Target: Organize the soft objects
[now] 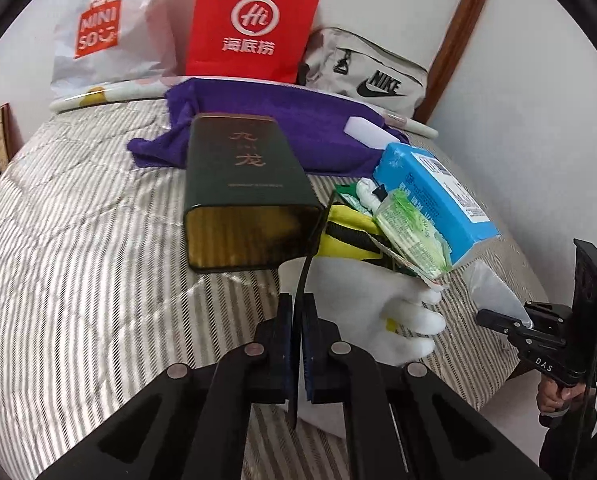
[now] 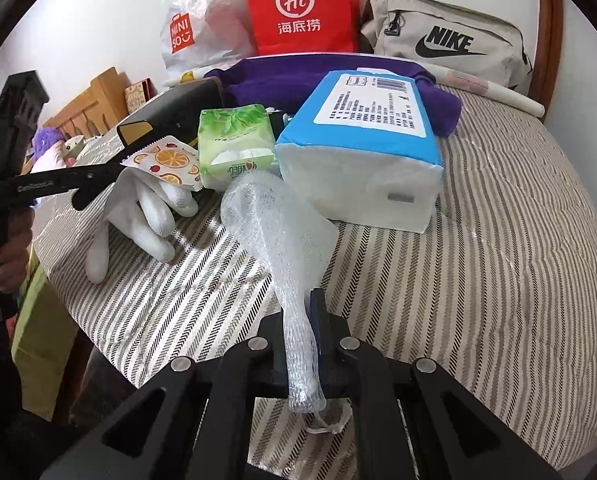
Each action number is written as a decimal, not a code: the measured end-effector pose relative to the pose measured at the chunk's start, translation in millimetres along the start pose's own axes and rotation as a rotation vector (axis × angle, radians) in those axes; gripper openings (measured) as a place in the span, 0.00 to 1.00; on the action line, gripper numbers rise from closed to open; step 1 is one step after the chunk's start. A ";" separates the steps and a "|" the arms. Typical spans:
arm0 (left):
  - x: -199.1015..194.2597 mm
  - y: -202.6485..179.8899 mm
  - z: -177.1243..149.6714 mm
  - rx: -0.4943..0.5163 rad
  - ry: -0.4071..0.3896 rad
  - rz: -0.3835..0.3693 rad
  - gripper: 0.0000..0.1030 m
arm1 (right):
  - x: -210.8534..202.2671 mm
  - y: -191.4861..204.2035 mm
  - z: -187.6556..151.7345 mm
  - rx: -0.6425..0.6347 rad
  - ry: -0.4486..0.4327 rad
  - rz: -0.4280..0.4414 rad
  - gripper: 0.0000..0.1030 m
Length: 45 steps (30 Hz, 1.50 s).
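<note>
My left gripper [image 1: 297,308] is shut on the edge of a flat fruit-print packet [image 2: 166,160], held just above a white glove [image 2: 138,216] on the striped bed. The right wrist view shows the left gripper [image 2: 110,168] from the side. My right gripper [image 2: 300,312] is shut on a bubble-wrap pouch [image 2: 274,232] that stretches forward toward a blue tissue pack [image 2: 362,148]. A green tissue packet [image 2: 234,144] leans between the blue pack and a dark green tin box [image 1: 238,188]. A purple cloth [image 1: 282,128] lies behind them.
At the bed's head stand a white Miniso bag [image 1: 98,32], a red paper bag [image 1: 254,24] and a grey Nike bag [image 1: 366,72]. A rolled sheet [image 2: 494,92] lies near the wall. The bed edge drops off at left [image 2: 58,264].
</note>
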<state>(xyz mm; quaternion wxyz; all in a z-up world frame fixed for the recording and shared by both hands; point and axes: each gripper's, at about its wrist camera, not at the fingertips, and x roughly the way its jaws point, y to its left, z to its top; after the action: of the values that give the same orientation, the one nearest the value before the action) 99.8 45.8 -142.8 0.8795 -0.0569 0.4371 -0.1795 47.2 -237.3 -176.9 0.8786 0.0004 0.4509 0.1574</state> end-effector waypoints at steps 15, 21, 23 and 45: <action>-52.5 8.9 -4.3 -0.046 -0.082 0.041 0.04 | -32.5 8.8 5.4 -0.001 -0.041 -0.008 0.06; -67.1 13.2 8.4 -0.060 -0.108 0.064 0.04 | -54.1 8.6 22.1 -0.010 -0.091 0.006 0.06; -68.7 13.1 16.5 -0.058 -0.115 0.065 0.04 | -58.8 6.3 31.9 -0.008 -0.107 0.005 0.06; -33.2 27.7 109.1 -0.080 -0.111 0.090 0.04 | -21.2 -39.5 161.9 0.042 -0.114 -0.001 0.06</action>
<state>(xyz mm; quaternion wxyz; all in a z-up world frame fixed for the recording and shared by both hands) 175.0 77.5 -58.4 0.9067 -0.0820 0.3964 -0.1188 174.9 -257.8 -69.7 0.9028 0.0275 0.4032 0.1470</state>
